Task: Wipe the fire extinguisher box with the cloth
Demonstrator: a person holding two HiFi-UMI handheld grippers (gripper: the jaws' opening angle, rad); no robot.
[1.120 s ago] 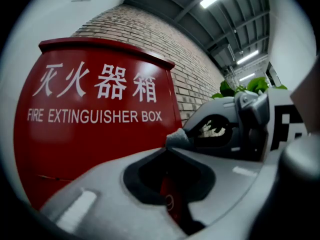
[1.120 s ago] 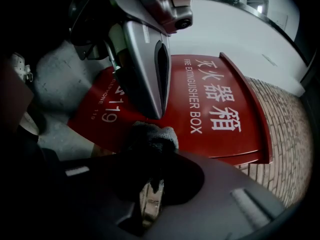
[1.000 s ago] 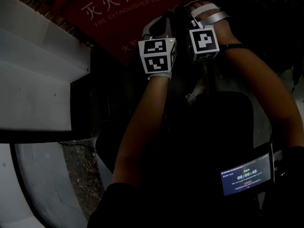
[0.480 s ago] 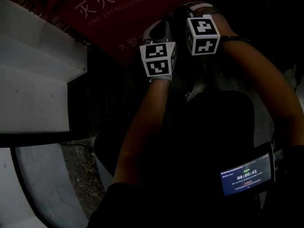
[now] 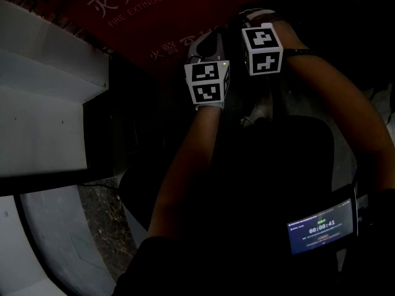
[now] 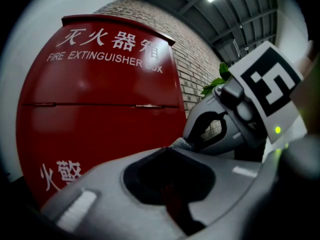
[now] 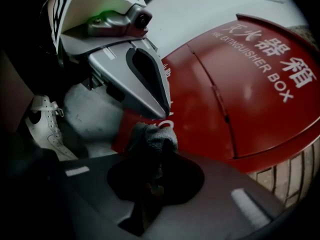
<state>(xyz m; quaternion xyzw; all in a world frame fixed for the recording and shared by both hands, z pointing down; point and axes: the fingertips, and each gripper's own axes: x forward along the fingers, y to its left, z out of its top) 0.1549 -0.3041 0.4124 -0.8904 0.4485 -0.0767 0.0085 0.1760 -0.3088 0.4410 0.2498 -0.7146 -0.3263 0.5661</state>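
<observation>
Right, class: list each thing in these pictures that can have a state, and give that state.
fire extinguisher box: closed.
right gripper: fingers shut on the cloth.
cloth: bunched up.
left gripper: fingers shut, holding nothing.
screen: lit, timer showing.

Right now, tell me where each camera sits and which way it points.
Head view: on the person's head, facing steeply down; shows both forearms, left tool, right tool, fire extinguisher box.
Left gripper view: on the left tool, facing the box; own jaws shut, right tool at right.
Right gripper view: on the right tool, facing the box; own jaws pinch the cloth, left tool upper left.
Shared: the box; each gripper view shows the other tool.
</observation>
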